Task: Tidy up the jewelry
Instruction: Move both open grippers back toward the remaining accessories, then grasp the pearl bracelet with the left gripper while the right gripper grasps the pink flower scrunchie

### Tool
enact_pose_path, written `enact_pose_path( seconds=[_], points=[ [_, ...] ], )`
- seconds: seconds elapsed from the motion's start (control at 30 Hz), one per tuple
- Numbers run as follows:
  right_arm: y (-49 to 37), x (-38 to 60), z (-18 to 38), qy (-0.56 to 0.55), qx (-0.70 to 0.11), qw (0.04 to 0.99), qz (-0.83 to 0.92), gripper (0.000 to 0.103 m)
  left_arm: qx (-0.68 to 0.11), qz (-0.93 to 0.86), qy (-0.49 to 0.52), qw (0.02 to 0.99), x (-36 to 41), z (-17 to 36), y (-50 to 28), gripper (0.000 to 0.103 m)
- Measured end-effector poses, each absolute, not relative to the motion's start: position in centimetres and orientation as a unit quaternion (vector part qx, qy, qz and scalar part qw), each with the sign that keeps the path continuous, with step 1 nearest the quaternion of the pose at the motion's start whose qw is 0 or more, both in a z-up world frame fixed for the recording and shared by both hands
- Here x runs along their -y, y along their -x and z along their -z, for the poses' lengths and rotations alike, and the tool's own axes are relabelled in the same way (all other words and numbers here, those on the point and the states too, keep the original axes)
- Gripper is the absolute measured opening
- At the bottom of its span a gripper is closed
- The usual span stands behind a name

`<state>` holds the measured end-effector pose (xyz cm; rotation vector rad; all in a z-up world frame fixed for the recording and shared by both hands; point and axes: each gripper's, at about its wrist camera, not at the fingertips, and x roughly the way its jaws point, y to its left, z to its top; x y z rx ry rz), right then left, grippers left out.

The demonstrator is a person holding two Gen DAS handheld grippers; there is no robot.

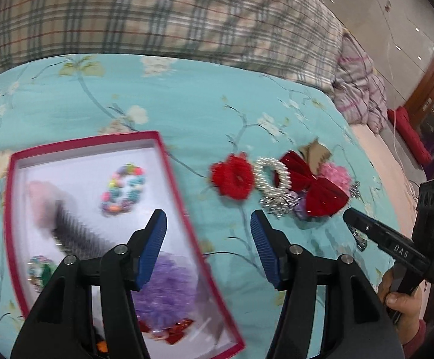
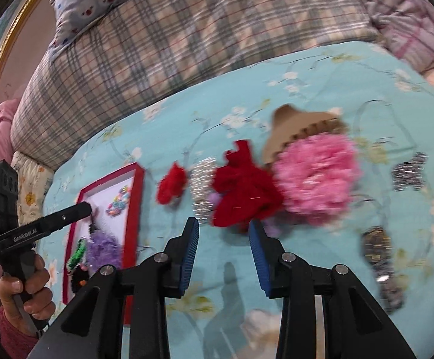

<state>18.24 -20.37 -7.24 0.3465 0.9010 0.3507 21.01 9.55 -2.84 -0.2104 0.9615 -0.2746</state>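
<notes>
Left hand-held gripper hovering over the bed, jaws parted and empty, straddling the right rim of the red-edged box. Inside the box: purple scrunchie, dark comb, multicoloured bead ring. Just beyond the tips, to the right: red scrunchie, pearl ring, red bow, all loose on the floral cover. Right hand-held gripper also parted a little, nothing between the pads, red bow just past its tips. Pink scrunchie beyond and to the right, tan claw clip behind it.
</notes>
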Motion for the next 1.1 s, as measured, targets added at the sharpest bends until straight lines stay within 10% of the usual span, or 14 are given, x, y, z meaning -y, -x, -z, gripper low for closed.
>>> enact_pose_path(
  seconds=[0.97, 1.1],
  points=[
    [-24.5, 28.5, 11.8, -0.219, -0.442, 0.864, -0.099, 0.044, -0.517, 0.185, 0.082, 0.831, 2.0, 7.9, -29.4, 0.057],
    [-24.7, 28.5, 12.3, -0.221, -0.445, 0.862, -0.099, 0.013, -0.517, 0.19, 0.085, 0.83, 2.4, 8.5, -30.0, 0.057]
  ],
)
